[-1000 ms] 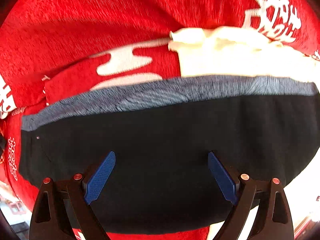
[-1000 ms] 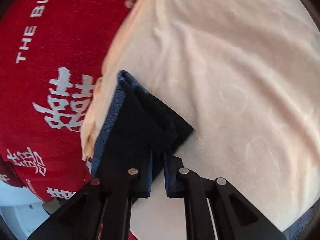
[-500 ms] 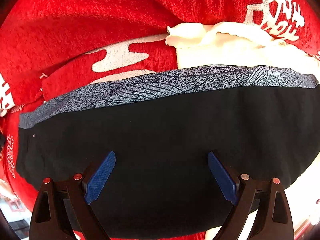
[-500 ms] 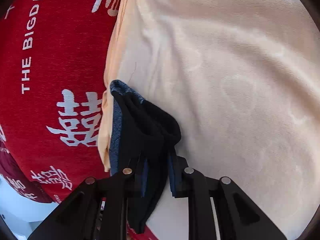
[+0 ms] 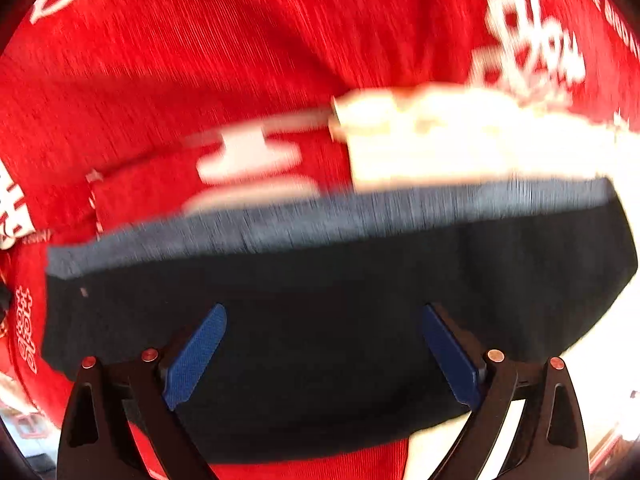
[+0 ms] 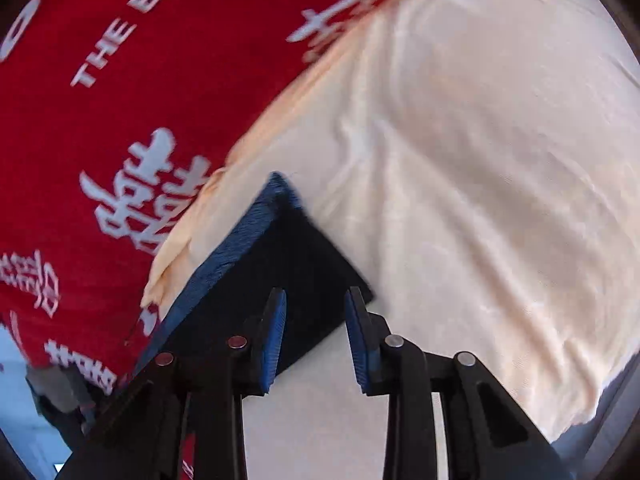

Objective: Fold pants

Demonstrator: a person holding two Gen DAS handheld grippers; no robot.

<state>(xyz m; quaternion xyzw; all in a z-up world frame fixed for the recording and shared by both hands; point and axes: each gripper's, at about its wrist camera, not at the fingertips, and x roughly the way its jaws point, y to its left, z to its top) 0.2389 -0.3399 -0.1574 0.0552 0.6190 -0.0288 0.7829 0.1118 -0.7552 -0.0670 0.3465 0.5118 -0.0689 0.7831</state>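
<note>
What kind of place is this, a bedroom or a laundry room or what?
Probably a home bed or sofa: dark pants lie on a red printed cloth beside a cream cloth. No walls or furniture visible.

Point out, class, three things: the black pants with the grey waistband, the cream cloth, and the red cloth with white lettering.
black pants (image 5: 320, 320), left wrist view, middle of the dark fabric
cream cloth (image 6: 480, 160), right wrist view, its broad middle
red cloth (image 5: 240, 60), left wrist view, plain red area

Motion blur smears the pants (image 5: 320, 320) and red cloth (image 5: 200, 60) in the left view; the cream cloth (image 6: 480, 160) runs off frame.
</note>
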